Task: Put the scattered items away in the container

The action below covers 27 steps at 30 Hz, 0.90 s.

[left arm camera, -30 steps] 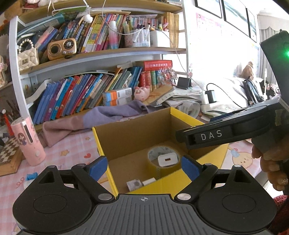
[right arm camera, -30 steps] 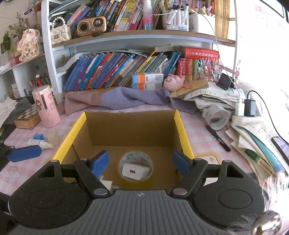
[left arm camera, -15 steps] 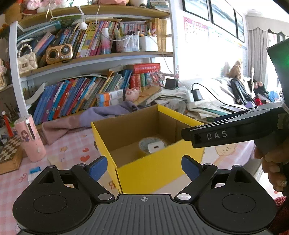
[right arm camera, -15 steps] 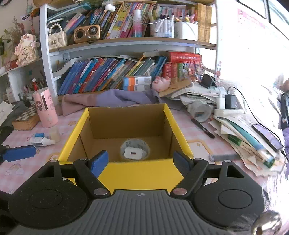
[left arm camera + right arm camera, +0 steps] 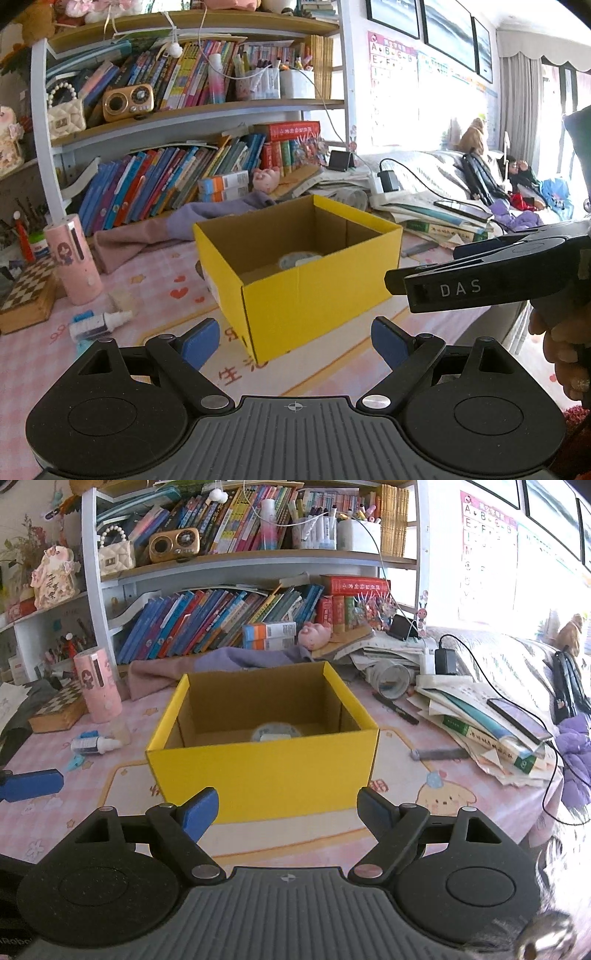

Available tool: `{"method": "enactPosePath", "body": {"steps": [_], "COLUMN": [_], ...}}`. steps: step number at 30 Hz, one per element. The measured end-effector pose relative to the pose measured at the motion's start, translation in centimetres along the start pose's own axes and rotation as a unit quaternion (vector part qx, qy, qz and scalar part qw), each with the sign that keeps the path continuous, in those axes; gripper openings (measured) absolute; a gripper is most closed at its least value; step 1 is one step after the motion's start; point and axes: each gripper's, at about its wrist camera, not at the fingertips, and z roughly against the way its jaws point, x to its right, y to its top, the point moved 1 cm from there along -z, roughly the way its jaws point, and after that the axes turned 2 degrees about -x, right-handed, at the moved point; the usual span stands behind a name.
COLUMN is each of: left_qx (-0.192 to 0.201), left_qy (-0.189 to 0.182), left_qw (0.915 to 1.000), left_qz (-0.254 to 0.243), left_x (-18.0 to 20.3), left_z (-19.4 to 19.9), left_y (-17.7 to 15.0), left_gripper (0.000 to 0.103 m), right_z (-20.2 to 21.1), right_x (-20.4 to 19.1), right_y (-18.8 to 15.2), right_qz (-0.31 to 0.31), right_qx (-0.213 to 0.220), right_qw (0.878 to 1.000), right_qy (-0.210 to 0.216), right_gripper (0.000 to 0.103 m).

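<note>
An open yellow cardboard box [image 5: 317, 291] [image 5: 266, 775] stands on the pink table. Inside it lie a roll of tape [image 5: 276, 733] [image 5: 295, 260] with a small white charger on top. My left gripper [image 5: 293, 341] is open and empty, in front of the box's near corner. My right gripper [image 5: 286, 812] is open and empty, in front of the box's near wall. A small dropper bottle [image 5: 98, 325] [image 5: 94, 744] lies on the table left of the box. The right gripper's body [image 5: 491, 280] shows in the left wrist view; a left fingertip [image 5: 31, 784] shows in the right wrist view.
A pink cylinder [image 5: 72, 258] [image 5: 98, 685] and a chessboard box [image 5: 59, 710] stand at the left. A purple cloth [image 5: 229, 662] lies behind the box. A black pen [image 5: 395, 709], a grey tool [image 5: 439, 754] and stacked books with a phone [image 5: 491, 720] lie at the right. Bookshelves [image 5: 192, 110] stand behind.
Both grippers have pulled back and away from above the box; the box now sits farther off, seen from outside. Both stay open and empty.
</note>
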Motion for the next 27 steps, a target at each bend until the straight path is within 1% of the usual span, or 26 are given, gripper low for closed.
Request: {"method": "enactPosePath", "body": {"steps": [6,13,23,27], "left_qx": [-0.01,-0.028,-0.045,-0.046], "left_qy": [-0.001,0.002,0.029,0.038], "left_qw": [0.9999,0.9996,0.9982,0.9977], "left_qz": [0.001,0.008,0.026,0.031], "left_x": [-0.6,-1.5,-3.3,-3.9], "left_z": [1.2,2.1,3.4,3.9], "left_y": [-1.2,-2.5,-3.8,-4.2], "left_gripper": [0.091,0.092,0.092,0.092], "right_z": [0.8,1.0,0.3,0.2], "right_x": [-1.7,-3.5,-6.3,-7.3], "right_y": [-1.1,-2.1,-3.1,-3.1], "right_qz": [0.009,0.017,0.034,0.041], "right_qx": [-0.01,-0.035,-0.069,-0.071], "right_qw": [1.0,0.999,0.996,0.995], "right_qy": [0.006,0.015,0.05,0.058], "right_gripper": [0.082,0.083,0.085,0.086]}}
